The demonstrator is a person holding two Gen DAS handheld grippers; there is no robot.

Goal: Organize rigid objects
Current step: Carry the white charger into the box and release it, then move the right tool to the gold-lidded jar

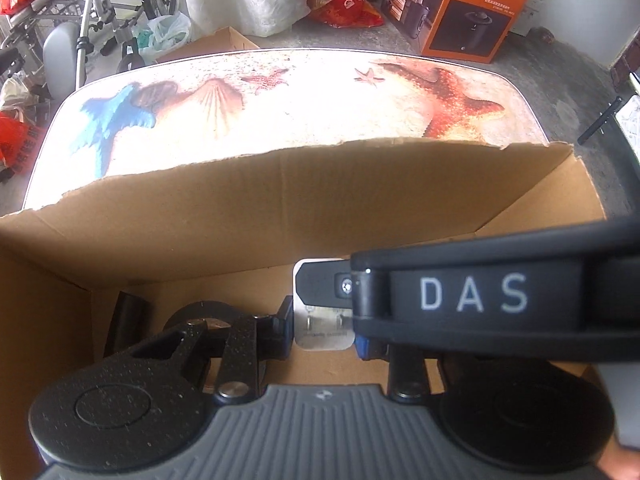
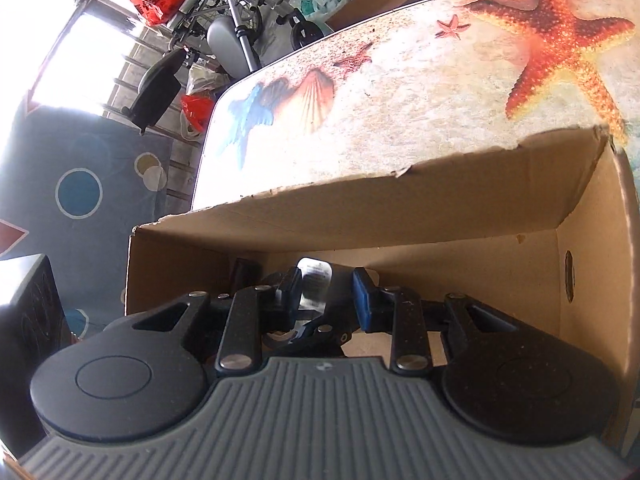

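Left wrist view: a white packet (image 1: 322, 334) is being gripped by both tongs (image 1: 322, 320) (image 2: 326, 294) and lowered into a cardboard box (image 1: 240, 208) for storing.

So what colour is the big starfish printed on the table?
Orange, the starfish shows best in the right wrist view.

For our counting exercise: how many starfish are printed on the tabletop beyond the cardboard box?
3: a large orange starfish at the right, a small one to its left, and a darker one near the shell. The box may hide more.
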